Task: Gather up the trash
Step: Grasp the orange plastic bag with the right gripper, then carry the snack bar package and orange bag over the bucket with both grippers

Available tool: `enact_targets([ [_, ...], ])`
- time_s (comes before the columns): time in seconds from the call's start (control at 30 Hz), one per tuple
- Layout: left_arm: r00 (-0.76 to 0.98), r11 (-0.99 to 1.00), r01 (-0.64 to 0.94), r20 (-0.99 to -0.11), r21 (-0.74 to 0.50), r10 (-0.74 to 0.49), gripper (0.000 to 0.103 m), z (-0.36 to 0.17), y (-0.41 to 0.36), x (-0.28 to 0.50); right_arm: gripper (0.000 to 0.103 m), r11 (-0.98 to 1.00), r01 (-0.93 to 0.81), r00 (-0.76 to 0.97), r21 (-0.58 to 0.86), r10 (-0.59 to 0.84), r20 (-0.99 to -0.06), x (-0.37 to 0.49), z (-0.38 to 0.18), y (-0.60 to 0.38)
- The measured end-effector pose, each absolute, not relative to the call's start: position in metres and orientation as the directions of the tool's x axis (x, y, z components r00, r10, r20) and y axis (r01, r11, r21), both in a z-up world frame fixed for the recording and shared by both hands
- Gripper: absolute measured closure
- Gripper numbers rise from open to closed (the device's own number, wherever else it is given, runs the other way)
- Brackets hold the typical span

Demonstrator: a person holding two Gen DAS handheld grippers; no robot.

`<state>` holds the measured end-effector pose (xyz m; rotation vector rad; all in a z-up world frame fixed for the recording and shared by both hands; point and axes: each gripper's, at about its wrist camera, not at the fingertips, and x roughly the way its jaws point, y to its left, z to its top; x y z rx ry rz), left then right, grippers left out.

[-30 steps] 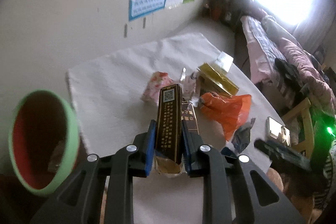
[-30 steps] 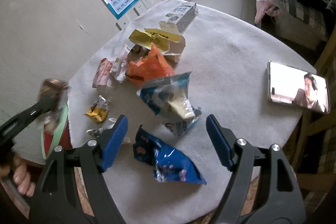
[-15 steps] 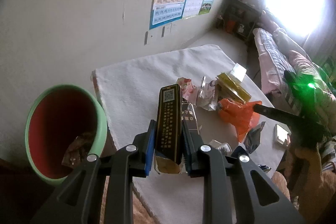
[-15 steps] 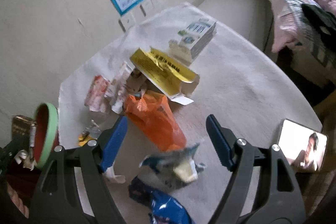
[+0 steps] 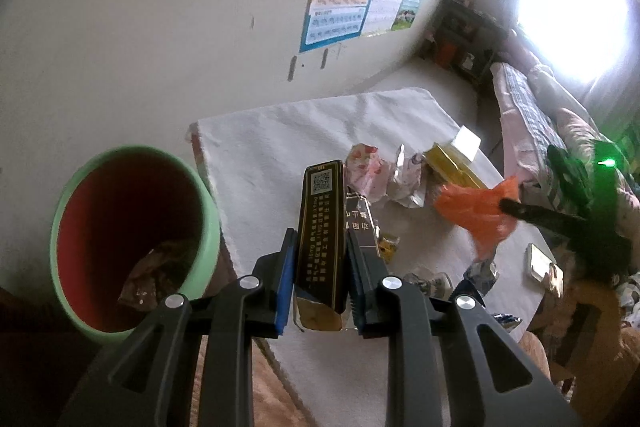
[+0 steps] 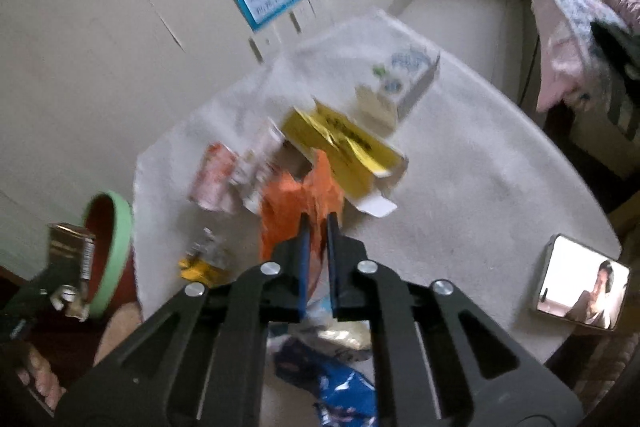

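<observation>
Left tool (image 5: 320,259) pinching dark carton (image 5: 322,227) upright, beside green-rimmed bin (image 5: 132,239) at tabletop (image 5: 280,135) edge. Right tool (image 6: 316,227) just closed, pads pinching orange bag (image 6: 296,203) above remaining wrappers.

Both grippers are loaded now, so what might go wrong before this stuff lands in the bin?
1. The left gripper clamps only the lower end of the dark carton; it may tip out beside the green-rimmed bin.
2. The right gripper, just closed, pinches a thin fold of the orange bag; it may slip.
3. The bag might drag neighbouring wrappers along.
</observation>
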<state>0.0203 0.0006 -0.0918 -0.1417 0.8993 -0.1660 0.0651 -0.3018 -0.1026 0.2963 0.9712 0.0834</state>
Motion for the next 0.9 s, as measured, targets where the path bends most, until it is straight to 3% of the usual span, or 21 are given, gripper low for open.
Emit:
enact_targets([
  [0.37,0.661,0.983,-0.037,-0.742,-0.179,-0.110,0.081,-0.087,0.056,0.021,0.094,0.941,-0.081,0.644,0.328,0.300,-0.703,0.041,-0.043,-0.238],
  [0.9,0.641,0.962,-0.213,-0.767,-0.171,0.005,0.081,-0.107,0.145,0.009,0.094,0.912,-0.259,0.561,0.317,0.410,-0.719,0.044,-0.046,-0.123],
])
